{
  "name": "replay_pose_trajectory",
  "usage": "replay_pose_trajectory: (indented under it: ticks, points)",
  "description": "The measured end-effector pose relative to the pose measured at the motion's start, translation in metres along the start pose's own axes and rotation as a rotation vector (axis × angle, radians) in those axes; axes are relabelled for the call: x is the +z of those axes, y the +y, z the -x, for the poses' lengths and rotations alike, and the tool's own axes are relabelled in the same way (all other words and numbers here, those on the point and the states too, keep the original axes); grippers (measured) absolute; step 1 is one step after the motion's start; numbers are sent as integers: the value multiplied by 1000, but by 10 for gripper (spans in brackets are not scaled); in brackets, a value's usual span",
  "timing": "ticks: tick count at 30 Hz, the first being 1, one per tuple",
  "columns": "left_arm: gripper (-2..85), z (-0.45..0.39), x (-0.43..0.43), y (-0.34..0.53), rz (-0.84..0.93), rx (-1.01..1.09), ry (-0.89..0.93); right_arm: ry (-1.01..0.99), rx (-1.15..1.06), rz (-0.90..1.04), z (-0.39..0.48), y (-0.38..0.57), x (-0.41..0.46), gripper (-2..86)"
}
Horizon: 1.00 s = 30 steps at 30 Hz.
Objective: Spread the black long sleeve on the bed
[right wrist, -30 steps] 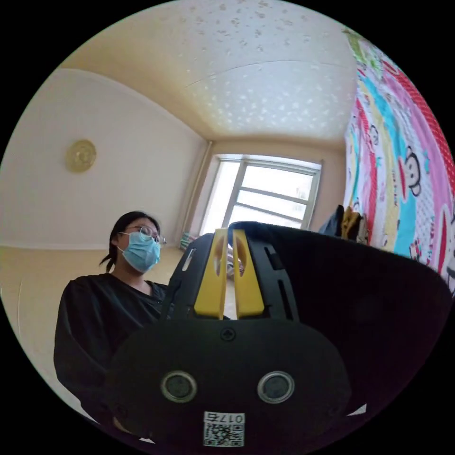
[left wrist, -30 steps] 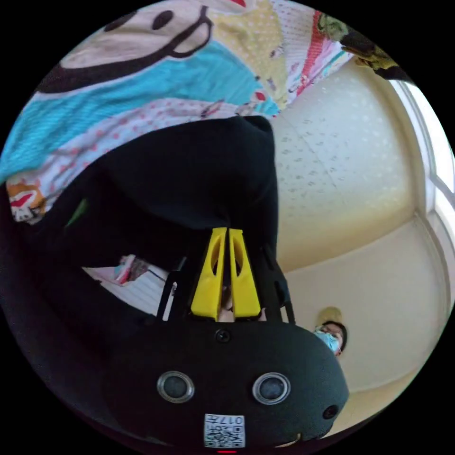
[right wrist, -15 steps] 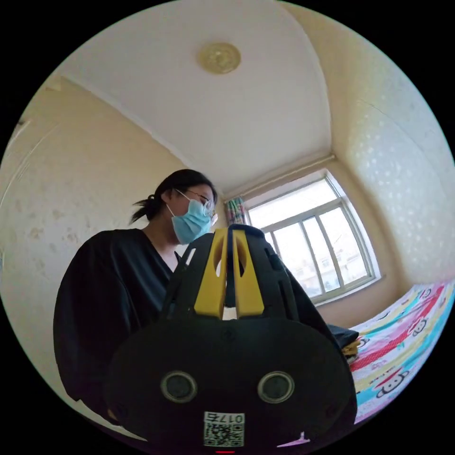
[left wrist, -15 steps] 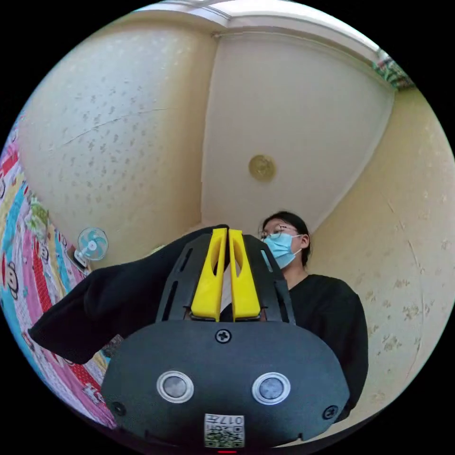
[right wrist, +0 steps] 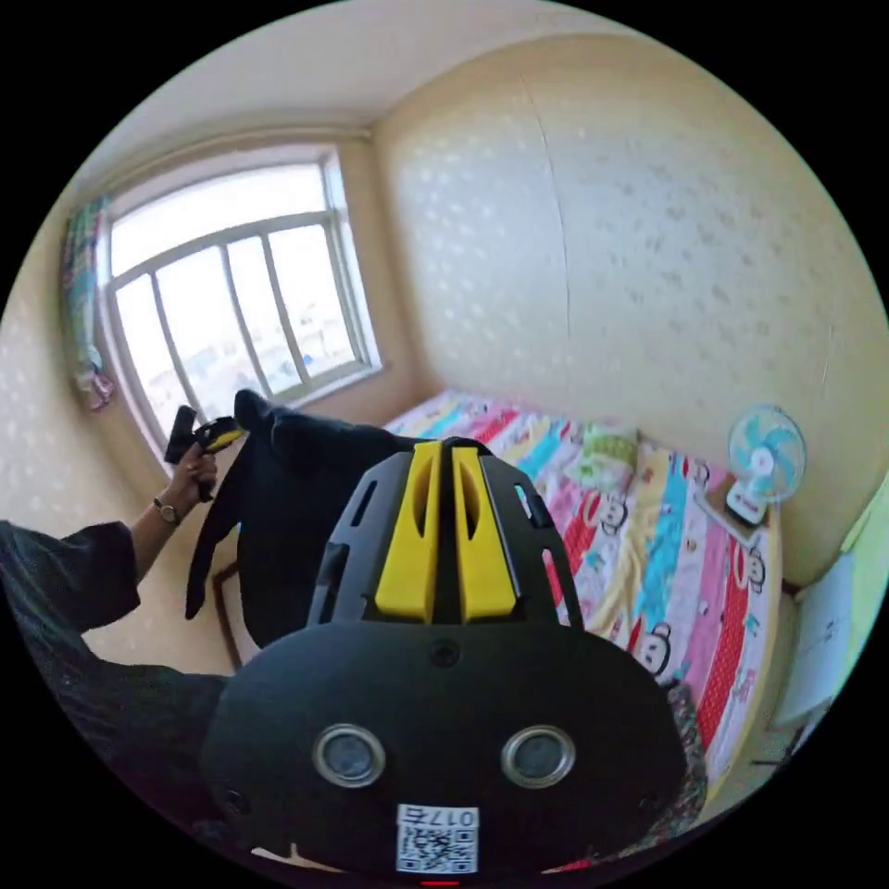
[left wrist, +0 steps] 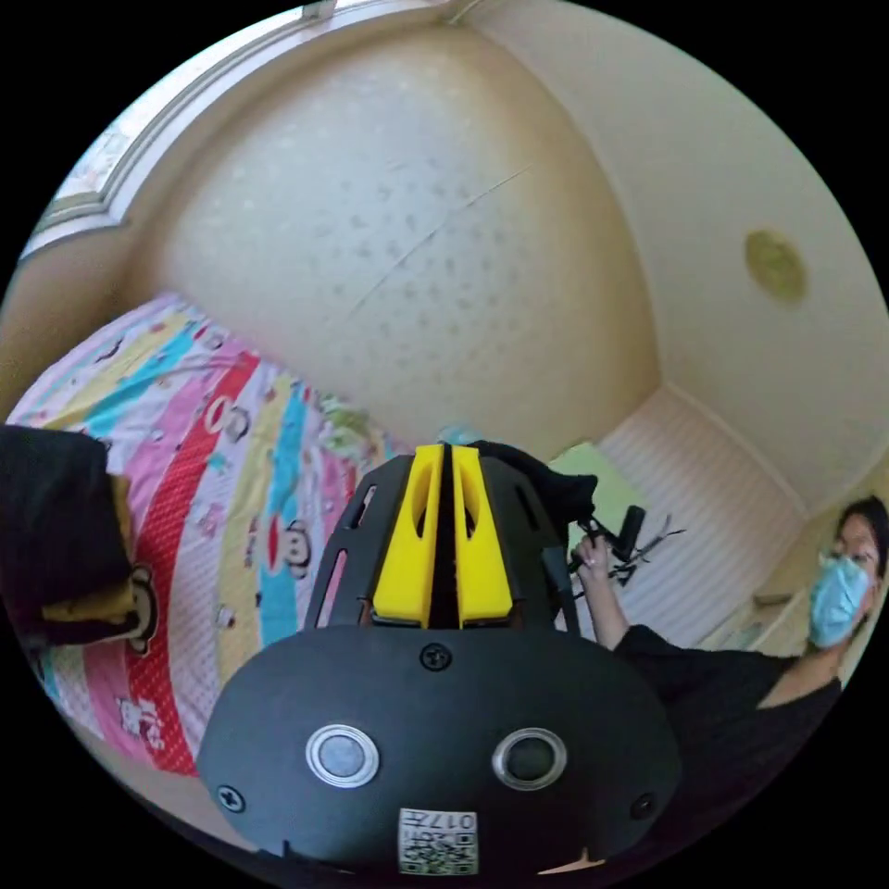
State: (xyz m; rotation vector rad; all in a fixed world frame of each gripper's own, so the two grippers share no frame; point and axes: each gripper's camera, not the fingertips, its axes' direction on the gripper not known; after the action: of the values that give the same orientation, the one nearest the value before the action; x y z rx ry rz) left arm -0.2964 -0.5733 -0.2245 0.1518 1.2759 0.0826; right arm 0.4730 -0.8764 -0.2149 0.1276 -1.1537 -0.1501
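Observation:
The black long sleeve (right wrist: 287, 519) hangs in the air, stretched between my two grippers in front of the bed (right wrist: 667, 556). In the right gripper view my right gripper (right wrist: 445, 449) has its yellow jaws together on one end of the cloth. A hand holds my left gripper (right wrist: 208, 433) up by the window, pinching the other end. In the left gripper view my left gripper (left wrist: 443, 452) is shut, with the black long sleeve (left wrist: 546, 482) bunched just beyond its tips. There the cloth runs to my right gripper (left wrist: 593, 532), held by the person's other hand.
The bed (left wrist: 241, 482) carries a bright striped cartoon sheet. A pile of dark clothes (left wrist: 51, 528) lies on it. A green pillow (right wrist: 602, 454) and a small fan (right wrist: 764, 458) are at the far end by the wall. The window (right wrist: 231, 296) is on the left.
Both hands have swung round, so the views turned from the ceiling and the person toward the bed. Both grippers stay shut on the garment, which now hangs spread between them.

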Motion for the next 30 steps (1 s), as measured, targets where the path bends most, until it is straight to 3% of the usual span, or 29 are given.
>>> replay_pose_trajectory:
  ticks: [2,4,8,11,14,20,23,25,28,30]
  points:
    - [58,67,57,7,185,-208,-107,22,195,428,-61,46,145,61]
    - [73,133,99,63,376,-395,-155,80,262,603,-78,119,204,72]
    - [78,183,132,174,518,-501,-133,-6,413,852,-89,313,273,81]
    - [90,209,157,254,727,-593,-163,3,535,1053,-91,440,286,86]
    - [100,213,171,286,816,-637,-175,32,676,1117,-102,508,273,94]
    - [109,184,215,285,961,-542,-208,184,822,1028,-154,509,246,128]
    - [114,169,240,293,1018,-550,-186,311,813,1063,-180,498,259,157]
    - [115,159,257,307,1044,-572,-181,279,756,1166,-186,508,284,158]
    - [115,150,273,330,1040,-620,-179,269,424,1512,-178,553,332,144]
    - [110,145,276,342,1005,-659,-160,223,214,1532,-171,556,332,119]
